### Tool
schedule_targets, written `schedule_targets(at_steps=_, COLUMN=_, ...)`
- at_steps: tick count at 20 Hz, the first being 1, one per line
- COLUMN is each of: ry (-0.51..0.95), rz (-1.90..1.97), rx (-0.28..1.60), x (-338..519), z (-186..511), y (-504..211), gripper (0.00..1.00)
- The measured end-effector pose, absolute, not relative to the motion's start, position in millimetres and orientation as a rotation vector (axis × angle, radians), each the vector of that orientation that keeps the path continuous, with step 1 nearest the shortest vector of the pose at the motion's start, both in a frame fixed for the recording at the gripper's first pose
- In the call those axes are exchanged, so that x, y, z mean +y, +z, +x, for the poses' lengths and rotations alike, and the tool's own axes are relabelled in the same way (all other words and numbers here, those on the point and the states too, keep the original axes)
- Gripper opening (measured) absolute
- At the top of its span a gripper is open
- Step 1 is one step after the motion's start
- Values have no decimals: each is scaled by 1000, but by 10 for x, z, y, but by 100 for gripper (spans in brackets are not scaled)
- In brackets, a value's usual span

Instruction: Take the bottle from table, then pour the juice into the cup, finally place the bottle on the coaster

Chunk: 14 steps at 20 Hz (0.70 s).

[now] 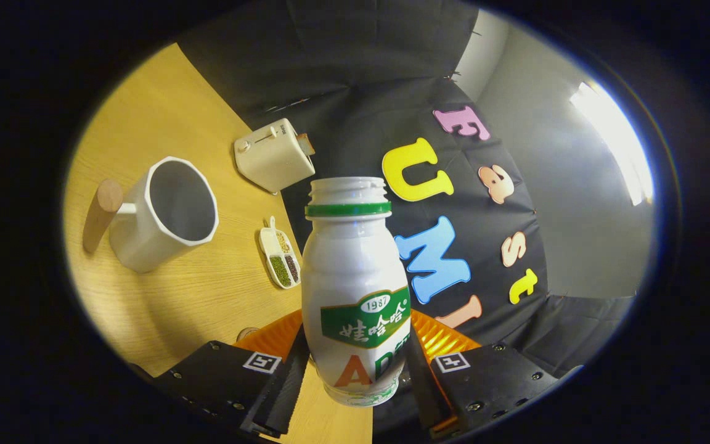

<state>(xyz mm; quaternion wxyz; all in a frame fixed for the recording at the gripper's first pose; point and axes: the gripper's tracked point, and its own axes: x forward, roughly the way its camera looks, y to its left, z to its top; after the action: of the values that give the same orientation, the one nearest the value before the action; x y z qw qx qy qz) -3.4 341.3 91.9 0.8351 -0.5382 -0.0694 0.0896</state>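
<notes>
Gripper [355, 376] fingers clamp uncapped bottle [355, 290] by lower body; cup [167, 213] on table [207, 296] beyond.

The tool [355, 376] has two blocky housings, one at about seven o'clock and one at about five o'clock. Each housing is a flat-faced, angular block dotted with small round screws along its faces. Each carries a square white marker printed with a dark blocky pattern on the corner nearest the middle. Inboard of each housing runs a long finger [287, 385]; the left one shows a finely ribbed, toothed edge.
</notes>
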Motion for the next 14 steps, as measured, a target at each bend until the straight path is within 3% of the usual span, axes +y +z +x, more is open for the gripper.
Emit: schedule_targets(at_steps=14, ry=174, rz=-1334, rx=-185, x=3587, z=-1, y=907, gripper=75)
